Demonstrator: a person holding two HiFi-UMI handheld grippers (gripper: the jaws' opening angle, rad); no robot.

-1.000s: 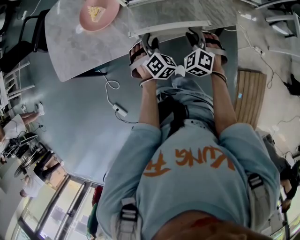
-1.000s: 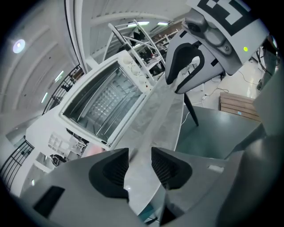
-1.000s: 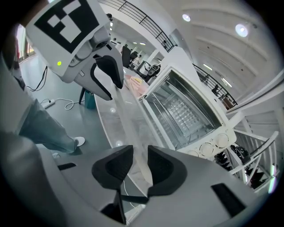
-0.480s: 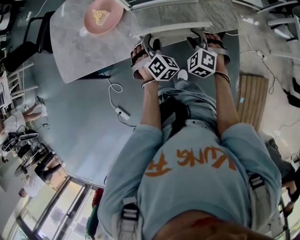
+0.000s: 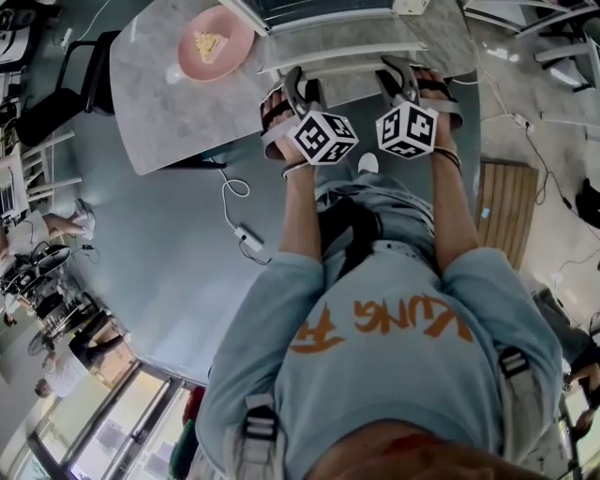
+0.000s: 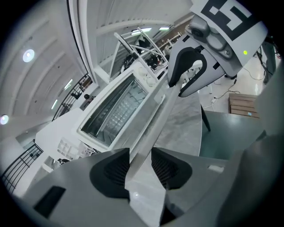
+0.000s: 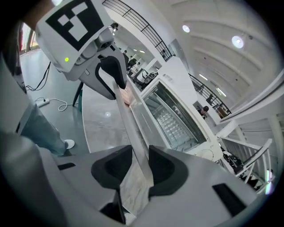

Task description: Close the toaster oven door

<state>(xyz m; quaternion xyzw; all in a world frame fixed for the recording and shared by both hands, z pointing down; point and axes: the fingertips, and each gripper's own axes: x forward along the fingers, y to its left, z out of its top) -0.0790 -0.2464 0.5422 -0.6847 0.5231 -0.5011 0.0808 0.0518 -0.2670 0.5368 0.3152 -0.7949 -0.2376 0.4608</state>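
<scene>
The toaster oven door (image 5: pixel 314 11) lies open at the top of the head view, and its pale handle bar (image 5: pixel 339 58) runs along the table's near edge. My left gripper (image 5: pixel 298 86) holds the bar's left part and my right gripper (image 5: pixel 401 77) its right part. In the left gripper view the handle (image 6: pixel 153 117) passes between the pads of my left gripper (image 6: pixel 140 166) and fills the gap. In the right gripper view the jaws of my right gripper (image 7: pixel 140 166) are closing, and the handle (image 7: pixel 132 117) touches both pads. The door's glass (image 7: pixel 173 117) faces up.
A pink plate (image 5: pixel 216 44) with a piece of food sits on the marble table (image 5: pixel 169 112), left of the oven. A white cable with a power block (image 5: pixel 248 239) lies on the floor below. A wooden pallet (image 5: pixel 506 202) is at the right and a dark chair (image 5: pixel 56 98) at the left.
Both grippers have stayed on the handle bar. The table, the plate and the oven door now sit a little lower in the head view, and more of the door shows.
</scene>
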